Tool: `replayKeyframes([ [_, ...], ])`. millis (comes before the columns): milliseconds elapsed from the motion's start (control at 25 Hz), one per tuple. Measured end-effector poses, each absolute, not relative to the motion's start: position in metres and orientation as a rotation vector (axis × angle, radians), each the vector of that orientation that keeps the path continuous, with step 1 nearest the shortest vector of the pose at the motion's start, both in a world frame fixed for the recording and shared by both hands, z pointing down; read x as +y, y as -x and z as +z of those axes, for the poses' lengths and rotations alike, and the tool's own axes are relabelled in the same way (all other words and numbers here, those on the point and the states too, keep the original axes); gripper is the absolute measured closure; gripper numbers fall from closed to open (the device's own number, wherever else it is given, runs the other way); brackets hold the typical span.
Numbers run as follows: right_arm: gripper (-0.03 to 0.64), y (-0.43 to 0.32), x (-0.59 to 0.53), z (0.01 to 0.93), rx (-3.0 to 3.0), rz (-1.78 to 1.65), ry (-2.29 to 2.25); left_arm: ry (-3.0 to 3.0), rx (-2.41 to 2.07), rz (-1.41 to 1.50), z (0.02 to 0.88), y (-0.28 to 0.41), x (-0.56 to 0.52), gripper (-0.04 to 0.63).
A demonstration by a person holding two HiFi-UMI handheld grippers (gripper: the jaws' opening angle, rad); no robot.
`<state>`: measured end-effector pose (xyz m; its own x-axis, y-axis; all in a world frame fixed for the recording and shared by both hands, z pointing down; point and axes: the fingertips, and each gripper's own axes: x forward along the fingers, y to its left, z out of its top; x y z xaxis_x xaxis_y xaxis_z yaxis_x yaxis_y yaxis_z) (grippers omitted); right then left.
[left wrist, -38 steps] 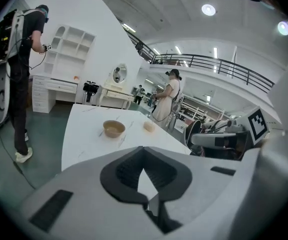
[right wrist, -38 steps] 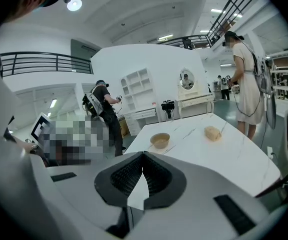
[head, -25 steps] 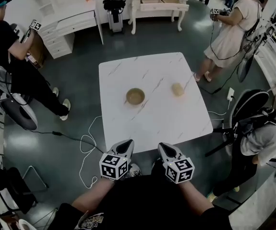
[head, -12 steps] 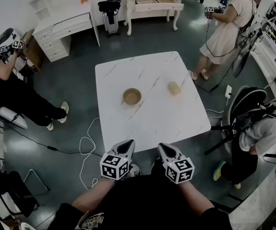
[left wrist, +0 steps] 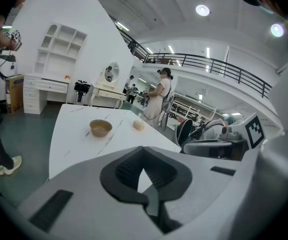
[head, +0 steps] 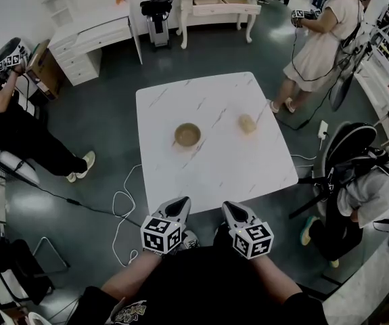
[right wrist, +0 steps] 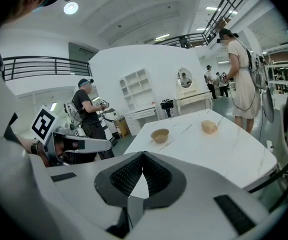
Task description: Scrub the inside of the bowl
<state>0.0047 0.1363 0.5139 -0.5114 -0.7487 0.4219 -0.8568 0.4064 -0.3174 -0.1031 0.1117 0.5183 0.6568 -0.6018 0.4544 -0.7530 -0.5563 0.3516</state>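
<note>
A tan bowl (head: 187, 135) stands upright near the middle of the white marble table (head: 214, 168); it also shows far off as the bowl (left wrist: 100, 128) and the bowl (right wrist: 160, 135). A tan sponge-like lump (head: 247, 123) lies to the bowl's right, apart from it, seen too as the lump (left wrist: 139, 125) and the lump (right wrist: 209, 127). My left gripper (head: 178, 208) and right gripper (head: 233, 212) hover side by side short of the table's near edge. Both are shut with nothing held, well away from the bowl.
A person in black (head: 11, 124) stands at the left, one in a light dress (head: 319, 39) at the back right, and a third (head: 370, 188) at the right by a black chair (head: 350, 147). White cabinets (head: 93, 39) line the back wall. Cables (head: 123, 202) trail on the floor left of the table.
The grippers have stayed put. The person in black at the left has shifted further left and raised a hand-held gripper. The view has shifted slightly.
</note>
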Motion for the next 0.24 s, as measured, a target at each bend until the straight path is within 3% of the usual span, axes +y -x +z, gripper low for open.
replayKeyframes([
  [240, 0.595, -0.0059, 0.1383, 0.5134, -2.449, 0.743, -1.419, -2.35, -1.051, 0.382, 0.5183, 0.1019, 0.1145, 0.589],
])
